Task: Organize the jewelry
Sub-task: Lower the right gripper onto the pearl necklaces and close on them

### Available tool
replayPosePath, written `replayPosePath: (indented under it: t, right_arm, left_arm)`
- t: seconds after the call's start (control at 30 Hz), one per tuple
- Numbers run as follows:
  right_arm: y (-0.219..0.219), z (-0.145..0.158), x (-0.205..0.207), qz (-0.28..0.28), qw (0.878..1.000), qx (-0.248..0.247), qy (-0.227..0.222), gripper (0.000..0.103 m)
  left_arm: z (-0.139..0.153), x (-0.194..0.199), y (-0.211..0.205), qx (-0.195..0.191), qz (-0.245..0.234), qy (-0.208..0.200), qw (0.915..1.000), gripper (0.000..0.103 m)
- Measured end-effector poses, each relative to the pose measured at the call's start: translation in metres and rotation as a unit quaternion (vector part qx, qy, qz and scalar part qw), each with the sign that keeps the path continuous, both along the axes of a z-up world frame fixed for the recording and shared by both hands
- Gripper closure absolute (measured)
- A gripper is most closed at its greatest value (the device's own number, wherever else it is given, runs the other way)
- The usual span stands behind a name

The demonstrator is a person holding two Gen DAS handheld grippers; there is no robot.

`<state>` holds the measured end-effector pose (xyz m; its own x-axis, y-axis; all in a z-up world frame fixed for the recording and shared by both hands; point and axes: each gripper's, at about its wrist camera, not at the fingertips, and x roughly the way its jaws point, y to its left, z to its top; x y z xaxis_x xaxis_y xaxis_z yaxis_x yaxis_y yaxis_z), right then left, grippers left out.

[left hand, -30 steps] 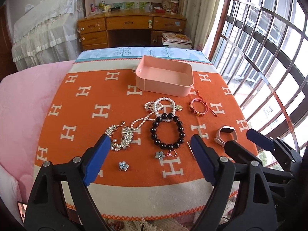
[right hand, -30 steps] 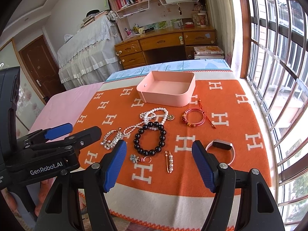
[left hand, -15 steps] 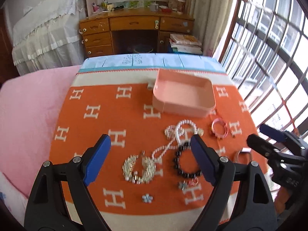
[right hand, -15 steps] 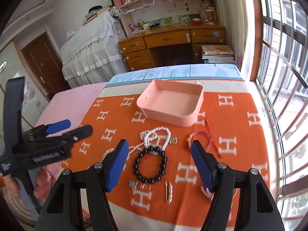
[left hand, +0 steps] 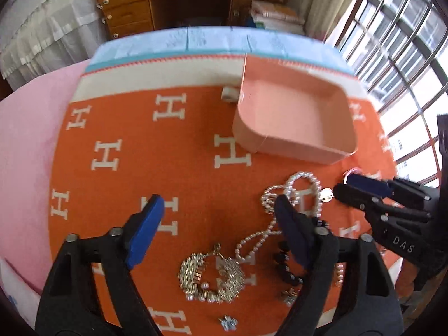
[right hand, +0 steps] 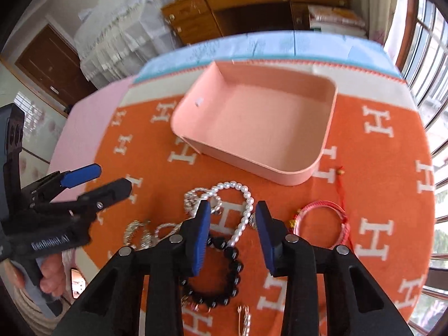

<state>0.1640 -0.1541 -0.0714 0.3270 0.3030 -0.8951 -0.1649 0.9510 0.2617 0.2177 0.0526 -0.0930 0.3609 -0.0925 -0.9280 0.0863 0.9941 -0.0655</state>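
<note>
- Left gripper (left hand: 215, 221): jaws wide apart, nothing between the blue pads (left hand: 144, 231), pointed forward and down.
- Also seen from right wrist view at left edge (right hand: 96, 180), fingers spread, body low and angled up-right; bare hand (right hand: 49, 275) wrapped on its handle.
- Right gripper (right hand: 231, 221): jaws partly closed, clear gap between the pads (right hand: 201, 236), nothing clamped, tilted down.
- Seen from left wrist view at right edge (left hand: 351, 186), tips pointing left, close to the left gripper's right finger.

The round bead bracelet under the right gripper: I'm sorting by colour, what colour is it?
Glossy black bead bracelet, clearest in the right wrist view.
</note>
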Motion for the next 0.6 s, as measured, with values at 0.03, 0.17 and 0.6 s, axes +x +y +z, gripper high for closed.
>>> replayPosePath:
  t: [0.03, 0.17, 0.6]
  right_arm:
    - [0.002, -0.009, 0.008, 0.001, 1.000, -0.006, 0.008, 0.071]
    - [0.009, -0.035, 0.024, 0.010, 0.999, -0.027, 0.025, 0.073]
    - [0.026, -0.059, 0.019, 0.052, 0.993, -0.105, -0.004, 0.095]
  left_arm:
    - [-0.007, 0.003, -0.002, 0.001, -0.004, 0.002, 1.0000, 0.032]
    - [-0.029, 0.011, -0.007, 0.000, -0.013, 0.012, 0.9998, 0.032]
    - [-0.048, 0.030, -0.023, -0.020, -0.042, 0.040, 0.9981, 0.032]
